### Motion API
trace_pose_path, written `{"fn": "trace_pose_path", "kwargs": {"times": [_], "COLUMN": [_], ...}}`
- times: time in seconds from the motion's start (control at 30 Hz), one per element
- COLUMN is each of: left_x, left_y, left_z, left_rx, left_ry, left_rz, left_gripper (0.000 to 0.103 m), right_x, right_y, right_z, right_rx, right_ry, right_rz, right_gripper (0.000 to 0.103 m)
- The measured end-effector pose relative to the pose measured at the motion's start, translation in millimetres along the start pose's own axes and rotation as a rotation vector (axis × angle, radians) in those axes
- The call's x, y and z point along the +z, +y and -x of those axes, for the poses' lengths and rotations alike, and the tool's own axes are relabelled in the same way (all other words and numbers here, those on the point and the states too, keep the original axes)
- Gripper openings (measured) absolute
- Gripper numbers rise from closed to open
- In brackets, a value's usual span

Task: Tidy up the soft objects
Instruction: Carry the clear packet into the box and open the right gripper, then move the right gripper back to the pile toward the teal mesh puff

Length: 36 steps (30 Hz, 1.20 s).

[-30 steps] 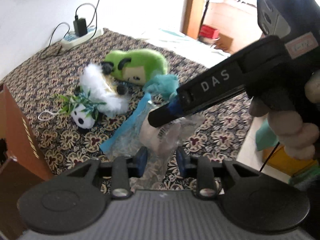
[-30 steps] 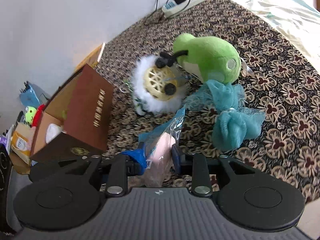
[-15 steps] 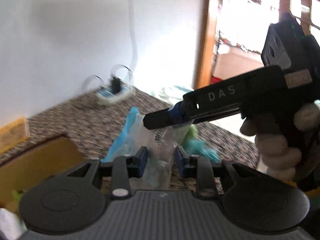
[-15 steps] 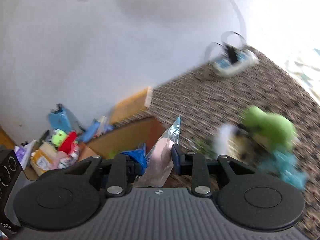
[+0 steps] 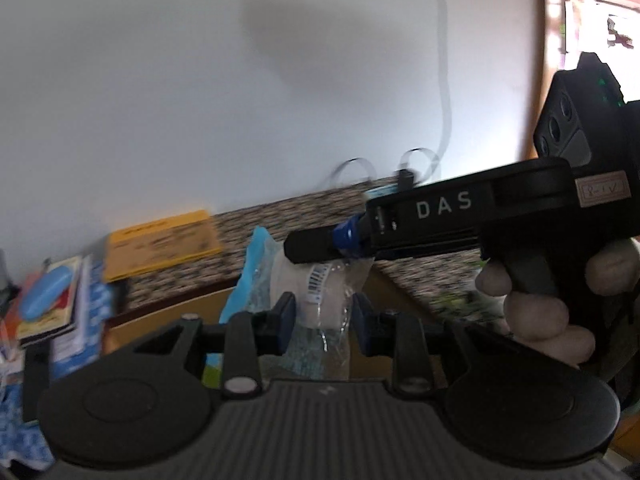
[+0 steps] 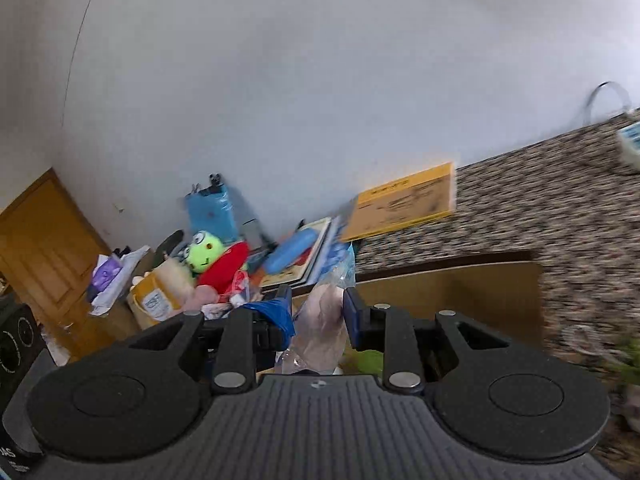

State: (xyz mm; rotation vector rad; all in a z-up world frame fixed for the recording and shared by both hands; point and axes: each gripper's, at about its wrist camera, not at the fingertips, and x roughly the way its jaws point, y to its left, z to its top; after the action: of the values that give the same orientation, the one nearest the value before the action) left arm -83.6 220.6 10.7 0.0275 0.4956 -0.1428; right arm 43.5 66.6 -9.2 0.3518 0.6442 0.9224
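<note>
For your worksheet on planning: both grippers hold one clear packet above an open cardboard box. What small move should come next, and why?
Probably lower the packet into the cardboard box: the left gripper and right gripper both pinch it, and the box's open top lies just below and ahead.

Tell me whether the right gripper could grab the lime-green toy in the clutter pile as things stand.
Probably not: the right gripper is already shut on the clear bag, and the lime-green toy sits well beyond it.
</note>
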Motion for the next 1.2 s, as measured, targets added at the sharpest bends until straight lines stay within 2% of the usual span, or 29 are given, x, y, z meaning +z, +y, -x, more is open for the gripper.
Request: {"fn": "trace_pose_path", "kwargs": {"times": [0.13, 0.23, 0.33, 0.5, 0.53, 0.67, 0.87, 1.2], "left_x": [-10.2, -19.3, -30.6, -38.4, -36.6, -31.4, -19.0, -3.4], "left_y": [32.0, 55.5, 77.4, 87.1, 83.9, 66.4, 39.2, -12.9], "left_z": [-17.4, -32.9, -39.0, -36.2, -34.4, -28.8, -34.3, -42.3], "left_rx": [0.1, 0.176, 0.197, 0.181, 0.181, 0.214, 0.231, 0.28], "left_ry": [0.053, 0.105, 0.16, 0.16, 0.157, 0.178, 0.226, 0.29], "left_rz": [-0.003, 0.017, 0.069, 0.141, 0.145, 0.139, 0.127, 0.119], "left_gripper": [0.03, 0.03, 0.031, 0.037, 0.038, 0.051, 0.054, 0.058], "right_x": [-4.5, -9.2, -11.7, -14.6, -15.1, -17.1, -22.9, -25.3], "right_y": [9.1, 11.4, 10.7, 4.7, 2.6, -0.3, 0.2, -15.5], "right_z": [-41.9, -62.2, -65.4, -58.2, -56.0, -42.2, -17.6, 28.6], "right_rx": [0.004, -0.037, -0.059, -0.09, -0.1, -0.141, -0.237, -0.245], "right_ry": [0.034, 0.057, 0.062, 0.068, 0.066, 0.057, 0.044, 0.025], "right_rz": [-0.013, -0.014, -0.035, -0.063, -0.075, -0.089, -0.026, -0.023], "right_gripper": [0.012, 0.013, 0.013, 0.013, 0.013, 0.013, 0.013, 0.013]}}
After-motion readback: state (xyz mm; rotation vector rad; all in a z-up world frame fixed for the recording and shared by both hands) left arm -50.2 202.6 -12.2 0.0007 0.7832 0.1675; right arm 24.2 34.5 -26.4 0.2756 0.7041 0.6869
